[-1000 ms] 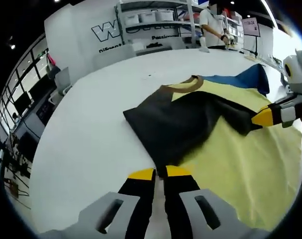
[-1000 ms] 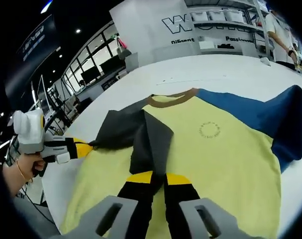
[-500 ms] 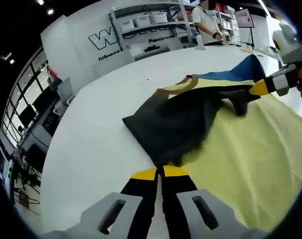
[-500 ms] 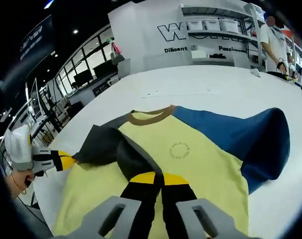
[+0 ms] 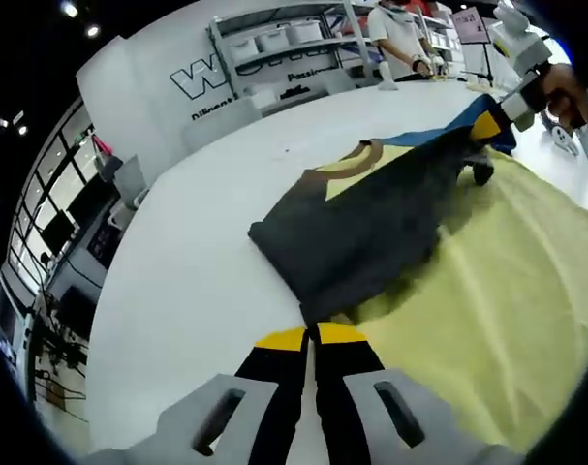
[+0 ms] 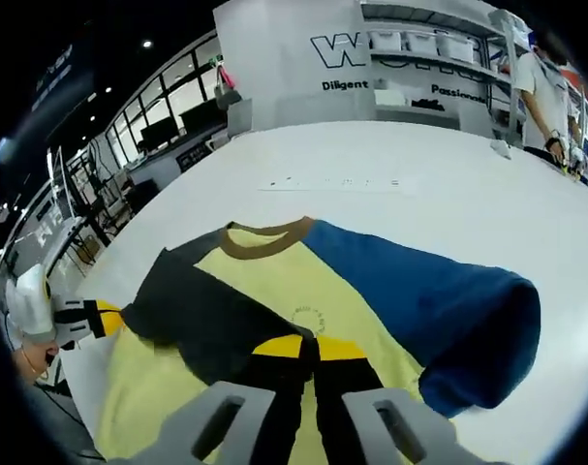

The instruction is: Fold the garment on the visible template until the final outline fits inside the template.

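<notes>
Both hand-held grippers, left and right, are pinched on the T-shirt's dark sleeve, stretched over its yellow body on the white counter. Uneven pulling could skew the fold (no template outline is discernible).

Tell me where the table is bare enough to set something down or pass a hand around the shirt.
Bare white table runs from the shirt's brown collar to the far edge, and beyond the blue sleeve. In the left gripper view, it is also free beside the dark sleeve. It is crowded over the yellow shirt body, where the left gripper and right gripper pinch fabric.
</notes>
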Demonstrator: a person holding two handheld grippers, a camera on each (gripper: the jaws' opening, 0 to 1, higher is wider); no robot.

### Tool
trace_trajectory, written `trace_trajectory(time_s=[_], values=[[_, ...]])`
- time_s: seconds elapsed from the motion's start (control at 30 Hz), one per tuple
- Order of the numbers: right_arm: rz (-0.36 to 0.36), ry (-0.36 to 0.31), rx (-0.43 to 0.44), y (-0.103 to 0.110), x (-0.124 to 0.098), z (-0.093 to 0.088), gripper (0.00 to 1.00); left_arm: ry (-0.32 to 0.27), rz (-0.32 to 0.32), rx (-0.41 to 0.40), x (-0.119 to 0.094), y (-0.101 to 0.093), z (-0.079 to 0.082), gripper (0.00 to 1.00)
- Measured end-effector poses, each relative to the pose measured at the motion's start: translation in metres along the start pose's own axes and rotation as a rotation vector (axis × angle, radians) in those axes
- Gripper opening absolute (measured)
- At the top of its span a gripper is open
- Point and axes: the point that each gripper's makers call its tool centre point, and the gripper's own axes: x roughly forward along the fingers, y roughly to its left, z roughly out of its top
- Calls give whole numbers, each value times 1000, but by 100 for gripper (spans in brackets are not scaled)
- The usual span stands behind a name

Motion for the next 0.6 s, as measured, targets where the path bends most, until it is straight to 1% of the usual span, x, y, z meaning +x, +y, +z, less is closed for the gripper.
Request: trace_trajectory(time_s=[0.07,0.13,0.2,0.27,0.3,0.33,0.37,0.4,0.47,0.5,0.53,0.57,0.6], values=[[5,17,-31,-4,3,3,0,1,-6,7,0,-1,0,6],[-11,25,-42,-9,5,6,0,4,-7,26,0,-3,-1,6],[-47,11,-78,-17,7,14,0,10,-6,52,0,-5,-2,6],[-56,-2,-75,-21,9,20,3,12,-7,68,1,-5,-1,6],[-68,-7,-80,-23,9,21,2,15,-6,76,1,-5,-1,6],[-88,-3,-91,-27,8,21,0,16,-5,79,1,-5,-1,6],[-107,0,-93,-30,8,20,0,16,-4,79,1,-5,0,6],[-125,7,-115,-31,7,19,0,16,-4,81,1,-5,0,6],[-130,6,-135,-27,7,18,0,15,-1,81,1,-5,0,6],[-124,-7,-140,-23,7,19,0,13,1,82,0,-5,0,6],[-72,-46,-140,-10,9,25,2,13,2,83,0,-5,0,6],[-44,-47,-125,-3,10,26,3,13,3,85,0,-5,0,6],[6,-62,-112,11,12,29,6,12,4,86,0,-5,0,6]])
